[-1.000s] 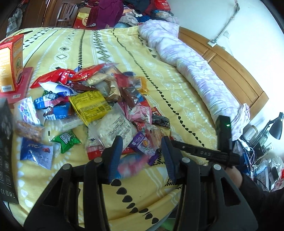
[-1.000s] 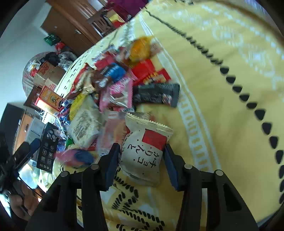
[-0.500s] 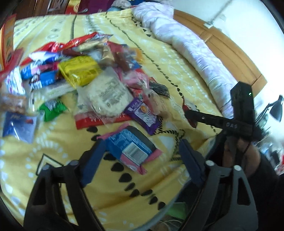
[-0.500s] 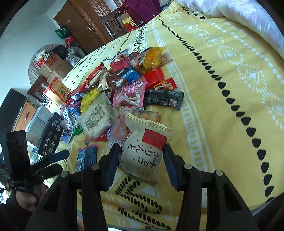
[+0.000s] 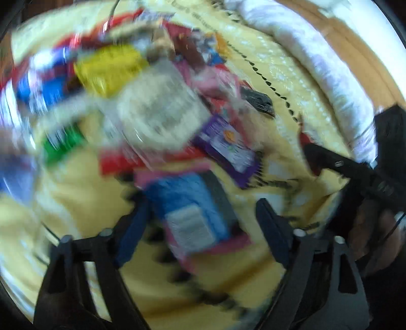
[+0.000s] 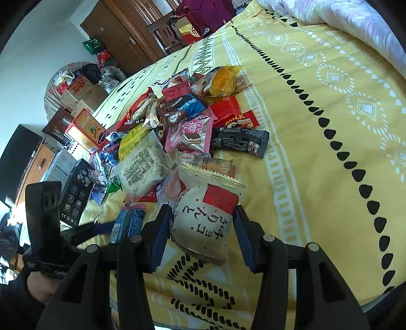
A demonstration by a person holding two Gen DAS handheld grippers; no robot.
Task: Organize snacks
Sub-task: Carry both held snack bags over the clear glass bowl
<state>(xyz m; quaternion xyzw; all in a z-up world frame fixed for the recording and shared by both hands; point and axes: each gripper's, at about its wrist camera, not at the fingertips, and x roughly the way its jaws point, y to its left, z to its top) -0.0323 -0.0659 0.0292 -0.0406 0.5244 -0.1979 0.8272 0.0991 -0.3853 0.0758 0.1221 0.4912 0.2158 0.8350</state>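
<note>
A heap of snack packets [image 6: 177,121] lies on a yellow patterned bedspread [image 6: 317,142]. My right gripper [image 6: 200,228] is shut on a white packet with a red square and black script [image 6: 203,218], held just above the bed's near edge. My left gripper [image 5: 200,223] is open; a blue and pink packet [image 5: 190,210] lies on the bed between its fingers, loose. The left wrist view is badly motion-blurred. The same blue packet shows in the right wrist view [image 6: 129,223] by the left gripper's fingertips [image 6: 101,226].
A black snack bar [image 6: 241,141] and a red MILK packet [image 6: 241,121] lie at the heap's right edge. A black box [image 6: 76,195] and an orange box [image 6: 86,129] stand left of the heap. A rolled purple quilt [image 6: 342,15] lies along the headboard side.
My left gripper opened and let the blue and pink packet drop on the bed near the front edge, then swung fast. My right gripper kept hold of the white packet and rose slightly.
</note>
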